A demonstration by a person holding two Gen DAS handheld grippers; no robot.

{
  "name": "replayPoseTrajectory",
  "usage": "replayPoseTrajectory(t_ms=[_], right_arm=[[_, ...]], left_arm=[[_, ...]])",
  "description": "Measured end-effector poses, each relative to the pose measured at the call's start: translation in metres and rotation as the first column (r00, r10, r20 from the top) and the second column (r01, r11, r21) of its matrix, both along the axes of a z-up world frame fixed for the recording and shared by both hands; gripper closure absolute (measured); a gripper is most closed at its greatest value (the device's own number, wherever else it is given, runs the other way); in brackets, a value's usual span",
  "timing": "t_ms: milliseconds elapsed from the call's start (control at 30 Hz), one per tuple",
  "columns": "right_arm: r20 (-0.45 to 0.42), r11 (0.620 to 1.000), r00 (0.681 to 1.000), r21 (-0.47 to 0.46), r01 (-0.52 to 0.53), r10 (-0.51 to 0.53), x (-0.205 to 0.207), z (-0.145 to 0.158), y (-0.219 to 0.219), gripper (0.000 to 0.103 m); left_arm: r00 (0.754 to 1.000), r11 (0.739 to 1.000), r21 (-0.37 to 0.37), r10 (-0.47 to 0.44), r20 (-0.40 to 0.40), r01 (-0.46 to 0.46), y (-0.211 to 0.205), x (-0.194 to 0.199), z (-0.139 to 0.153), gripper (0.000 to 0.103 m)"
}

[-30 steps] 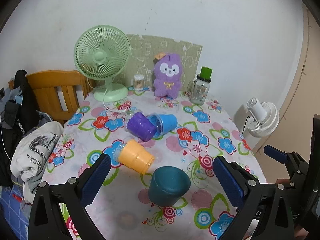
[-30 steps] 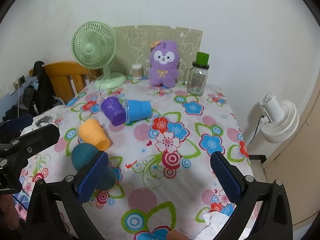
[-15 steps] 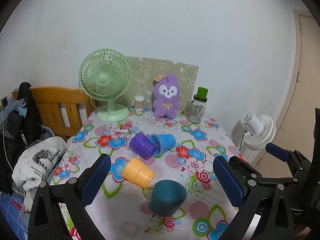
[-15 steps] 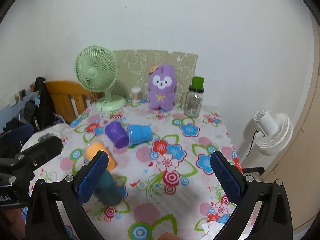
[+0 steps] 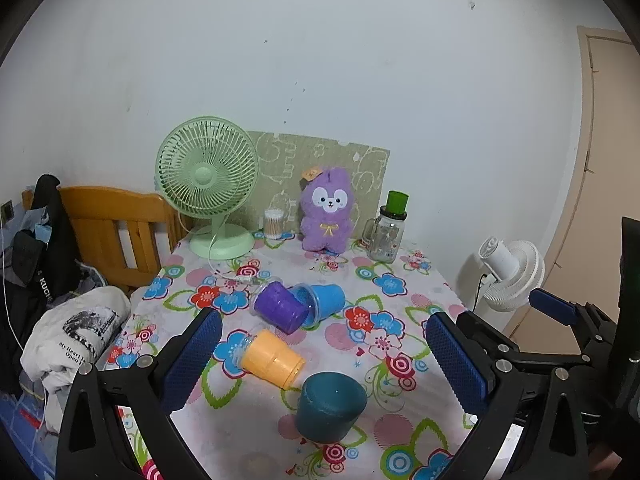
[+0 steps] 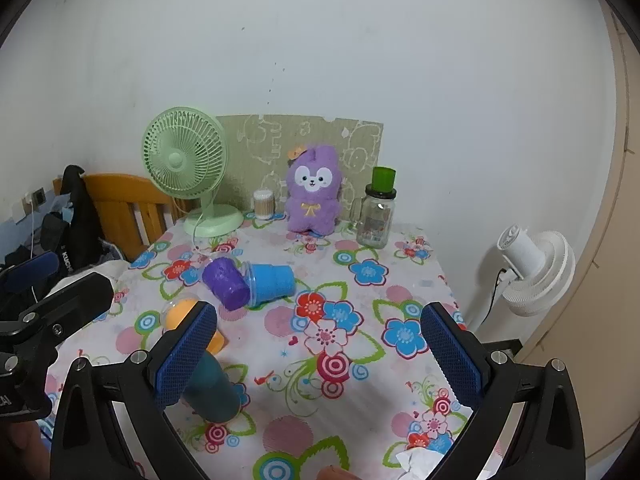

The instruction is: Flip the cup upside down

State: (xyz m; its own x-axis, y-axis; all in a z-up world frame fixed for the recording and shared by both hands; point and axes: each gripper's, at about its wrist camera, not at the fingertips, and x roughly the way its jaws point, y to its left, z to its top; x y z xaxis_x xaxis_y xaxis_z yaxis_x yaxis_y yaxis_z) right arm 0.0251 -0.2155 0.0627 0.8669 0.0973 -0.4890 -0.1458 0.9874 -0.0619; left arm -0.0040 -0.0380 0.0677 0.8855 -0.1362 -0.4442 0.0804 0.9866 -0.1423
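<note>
**One cup down, three on their sides**

We see the table (image 5: 424,280) under its flowered cloth, with a green fan (image 5: 206,172), a plush (image 5: 326,210) and a jar (image 5: 386,232) along the wall. Nearer us lie four cups. The teal cup (image 5: 331,406) stands rim down, base up, so we judge that flip done. The orange cup (image 5: 272,358), purple cup (image 5: 280,308) and blue cup (image 5: 326,304) lie on their sides, the purple touching the blue; whether they are also to be flipped we cannot tell.

Our left gripper (image 5: 324,356) hangs above the near cups, fingers wide apart, holding nothing. Our right gripper (image 6: 318,356) is likewise spread and empty, over bare cloth to the right of the cups.
</note>
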Motion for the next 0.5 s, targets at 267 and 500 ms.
replayPoseTrajectory(t_ms=[267, 500], right_arm=[[0.037, 1.0, 0.999, 0.002, 0.013, -0.013, -0.0026, 0.0036, -0.0006, 0.0], [0.046, 1.0, 0.999, 0.006, 0.012, -0.013, -0.0039, 0.0048, 0.0, 0.0]], left_arm=[[0.999, 0.999, 0.037, 0.004, 0.04, -0.006, -0.0027, -0.0041, 0.0007, 0.0], [0.998, 0.999, 0.039, 0.008, 0.066, -0.01, -0.0025, -0.0093, 0.0021, 0.0]])
